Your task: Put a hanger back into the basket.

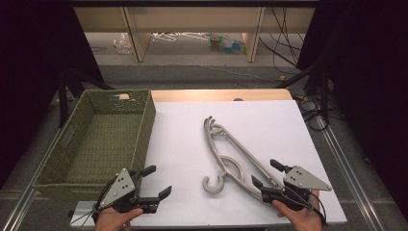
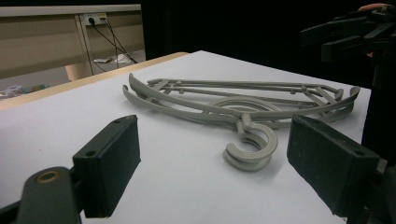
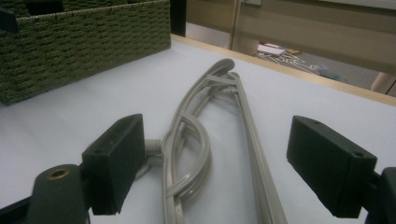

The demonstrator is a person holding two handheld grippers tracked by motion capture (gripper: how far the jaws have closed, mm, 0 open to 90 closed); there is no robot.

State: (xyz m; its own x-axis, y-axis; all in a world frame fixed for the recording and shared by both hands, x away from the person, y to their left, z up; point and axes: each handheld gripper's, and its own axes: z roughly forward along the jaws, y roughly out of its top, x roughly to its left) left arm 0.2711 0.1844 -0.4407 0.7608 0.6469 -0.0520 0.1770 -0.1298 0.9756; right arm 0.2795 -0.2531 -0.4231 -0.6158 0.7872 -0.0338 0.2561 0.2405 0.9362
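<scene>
Here, the grey hangers (image 1: 230, 155) lie stacked flat on the white table (image 1: 269, 125), hooks toward you, between your two hands. Your right tongs (image 1: 265, 173) sit low at the near end of the hangers, jaws spread apart, the hanger arms running between them, pads not pressing. Your left tongs (image 1: 156, 181) hover near the table's front edge, jaws apart and empty, just beside the green woven basket (image 1: 72, 159).

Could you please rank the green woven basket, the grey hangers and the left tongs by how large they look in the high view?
1. Green woven basket: clearly largest.
2. Grey hangers: long but thin.
3. Left tongs: smallest, though nearest the camera.
</scene>
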